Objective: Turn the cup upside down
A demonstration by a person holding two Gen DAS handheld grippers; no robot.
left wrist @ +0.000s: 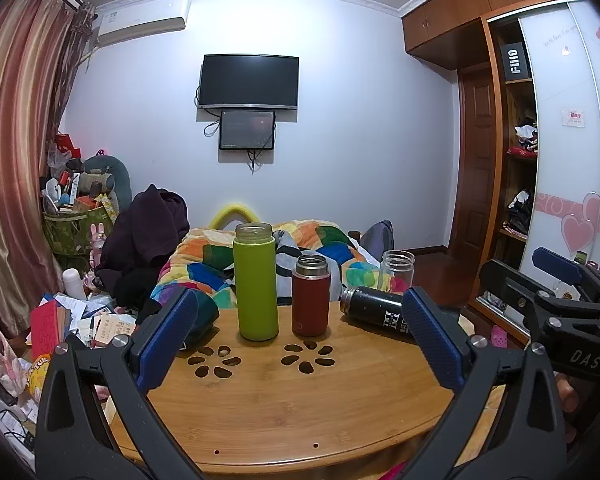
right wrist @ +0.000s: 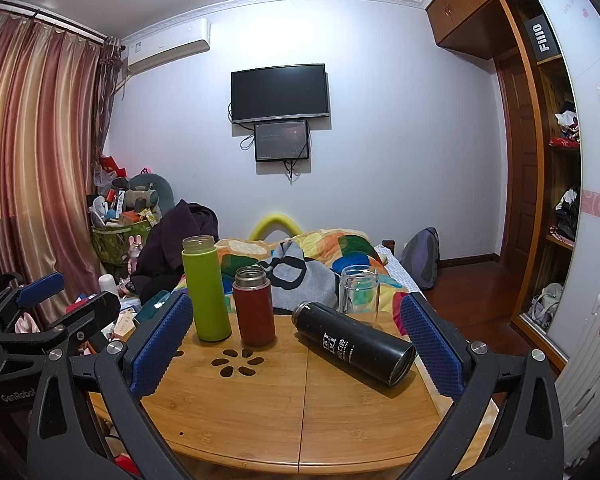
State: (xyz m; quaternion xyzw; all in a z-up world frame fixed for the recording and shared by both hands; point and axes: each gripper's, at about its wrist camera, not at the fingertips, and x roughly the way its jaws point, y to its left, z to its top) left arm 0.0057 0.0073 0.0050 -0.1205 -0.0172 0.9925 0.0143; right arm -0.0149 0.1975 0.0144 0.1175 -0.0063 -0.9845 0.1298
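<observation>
Both claws hang released over the near edge of the round bamboo bench (left wrist: 300,412), neither one touching a cup. Seen from its own camera, the left claw (left wrist: 300,340) frames the lower middle of the frame with its blue ribbed pads (left wrist: 168,336) spread wide; the right claw (right wrist: 296,344) does the same in its own view, pads (right wrist: 432,348) wide apart.

On the bench stand three lidless vessels. A tall lime-green cylindrical cup (left wrist: 256,280) stands upright, mouth up, near the centre of the left view. Just beside it, to the right, stands a shorter dark-red cup with a steel neck (left wrist: 310,296), also upright. Further right, at the far edge of the bench, a clear glass tumbler (right wrist: 358,292) stands upright.

A black cylindrical flask with white lettering (right wrist: 354,344) lies on its side in the right half of the right view, between that claw's pads but apart from both, with its steel neck towards the red cup.

Petal-shaped cut-outs (right wrist: 238,362) pierce the bench in front of the green and red cups. Behind the bench lies a bed with a patchwork quilt (left wrist: 204,260), and a dark wall-mounted television (left wrist: 249,81) hangs in the upper middle.
</observation>
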